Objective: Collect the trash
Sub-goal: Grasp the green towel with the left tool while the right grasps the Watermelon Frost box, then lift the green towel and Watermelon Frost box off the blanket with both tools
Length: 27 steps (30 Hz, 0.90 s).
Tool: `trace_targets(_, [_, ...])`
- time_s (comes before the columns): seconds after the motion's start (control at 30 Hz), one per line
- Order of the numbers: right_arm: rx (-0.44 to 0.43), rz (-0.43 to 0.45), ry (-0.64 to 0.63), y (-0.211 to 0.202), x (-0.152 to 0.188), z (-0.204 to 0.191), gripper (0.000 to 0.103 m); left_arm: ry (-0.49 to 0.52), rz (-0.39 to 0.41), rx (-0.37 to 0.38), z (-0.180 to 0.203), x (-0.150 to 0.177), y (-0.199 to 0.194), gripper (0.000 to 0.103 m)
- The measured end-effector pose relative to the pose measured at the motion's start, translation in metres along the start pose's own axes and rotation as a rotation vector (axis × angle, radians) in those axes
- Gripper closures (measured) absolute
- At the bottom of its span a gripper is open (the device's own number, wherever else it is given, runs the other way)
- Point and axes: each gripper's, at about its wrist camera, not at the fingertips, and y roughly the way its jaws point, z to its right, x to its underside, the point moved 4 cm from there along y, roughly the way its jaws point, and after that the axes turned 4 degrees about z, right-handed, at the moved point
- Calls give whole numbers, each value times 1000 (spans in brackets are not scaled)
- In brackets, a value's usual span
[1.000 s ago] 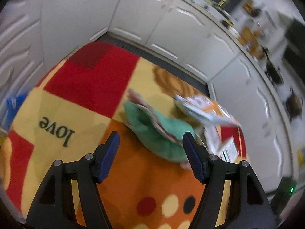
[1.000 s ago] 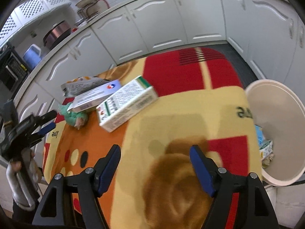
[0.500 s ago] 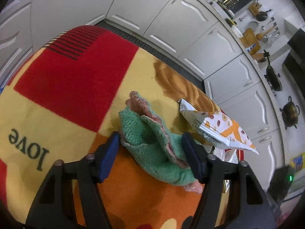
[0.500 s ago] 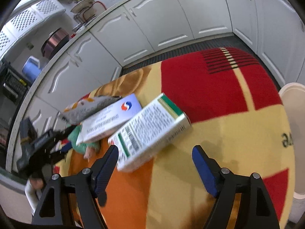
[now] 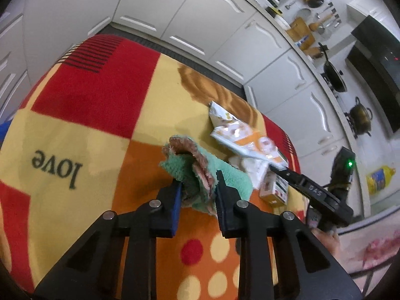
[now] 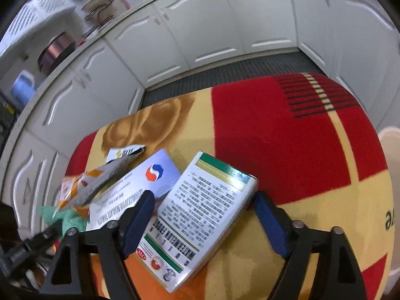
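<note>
A crumpled green and pink cloth (image 5: 200, 172) lies on the colourful blanket (image 5: 87, 105). My left gripper (image 5: 197, 192) is shut on the cloth's near end. An orange and white snack wrapper (image 5: 245, 135) lies just beyond it. My right gripper (image 6: 205, 220) is open, its pads on either side of a white and green carton (image 6: 200, 215) that lies flat. A white and blue box (image 6: 140, 187) lies left of the carton, under the snack wrapper (image 6: 100, 180). The cloth (image 6: 67, 220) shows at the left in the right wrist view.
White kitchen cabinets (image 6: 200, 32) ring the blanket-covered table. A white bin's rim (image 6: 390, 137) shows at the right edge. The right gripper's body (image 5: 317, 195) reaches in from the right in the left wrist view, beside a small carton (image 5: 273, 187).
My left gripper has moved onto the cloth and closed on it. My right gripper has moved forward so the white and green carton now sits between its open pads.
</note>
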Motion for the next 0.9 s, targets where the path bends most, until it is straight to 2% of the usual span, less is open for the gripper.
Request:
trace_targets(0.1, [-22,-16,-55,-10,7,0,41,7,-12,24,1,2,-11,83])
trace_targets(0.2, [-53,-29,-73,-24,16,6,43,-6,-57,96,4,6,-23,84])
trace_targets(0.4, [-119,-102,-151,-56,43,6,44,78,-156,157,20,17,-47,83])
trace_targets(0.5, [-112,-132,-173,-52,51,2,45,101,-158,75,20,21,-38,83])
trace_targets(0.6, [-46,-104,-190,-47,50,-2,43,56,-159,18,16,28,-17,81])
trace_targets(0.63, [-37,-103,-192,-45,52,-5,42,49,-151,1,15,28,-12,74])
trace_targets(0.67, [-36,-107,-192,-44,54,-7,38,42,-130,-29,13,29,-8,64])
trace_targets(0.7, [-32,-108,-192,-44,56,-8,34,36,-117,-44,12,29,-6,59])
trace_targets(0.77, [-7,-95,-201,-47,62,-9,33,-3,-102,-41,7,31,-3,40])
trace_targets(0.9, [10,-66,-190,-49,68,-8,28,-73,-62,-13,6,32,-1,36])
